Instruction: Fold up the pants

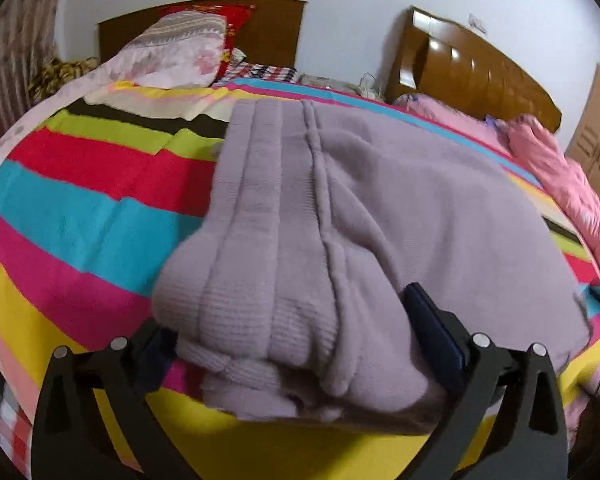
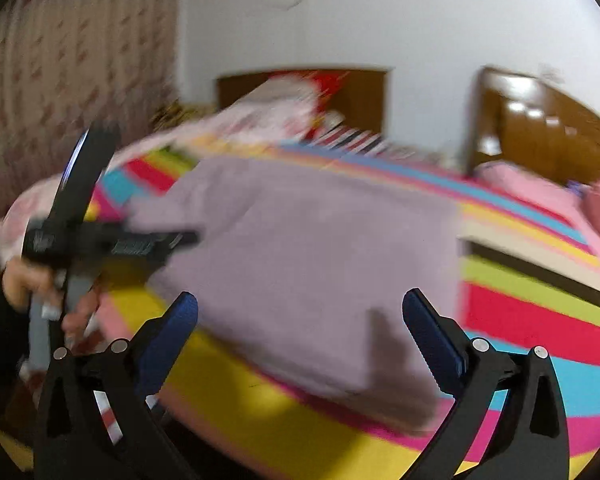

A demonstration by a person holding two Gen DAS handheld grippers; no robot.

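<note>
The lilac pants (image 1: 340, 216) lie folded on the striped bed (image 1: 80, 216). The left gripper (image 1: 292, 336) has its fingers spread around the cuff end, the bundle between them but not pinched. The right gripper (image 2: 300, 336) hovers over the pants' near edge, fingers apart and empty.

Striped bedspread (image 1: 80, 216), floral pillow (image 1: 176, 56), wooden headboard (image 1: 472, 68)
</note>
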